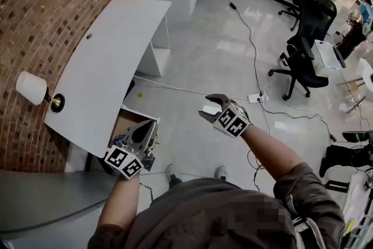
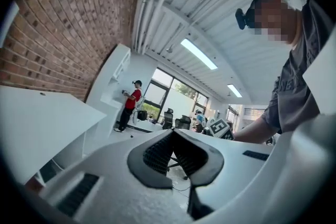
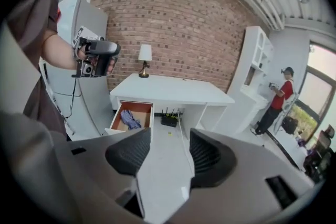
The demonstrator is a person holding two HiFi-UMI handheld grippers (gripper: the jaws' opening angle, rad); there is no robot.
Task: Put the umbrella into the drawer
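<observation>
1. The left gripper is held up in the air beside the white surface. Its fingers meet at the tips, with nothing between them.
2. The right gripper is also raised, out over the floor and pointing down at an angle. Its fingers stand partly apart and hold nothing; only bare floor shows in the gap.
3. The drawer under the surface is pulled out, showing its brown inside.
4. The umbrella, a bluish-purple bundle, lies inside the open drawer, clear of both grippers.
5. In the head view the left gripper sits in front of the drawer and covers most of what is in it.
6. A lamp with a white shade stands at one end of the surface, next to the brick wall.
7. Cables run across the floor, and black office chairs stand well away from the surface.
8. A person in a red top stands by white shelving at the far side of the room.
</observation>
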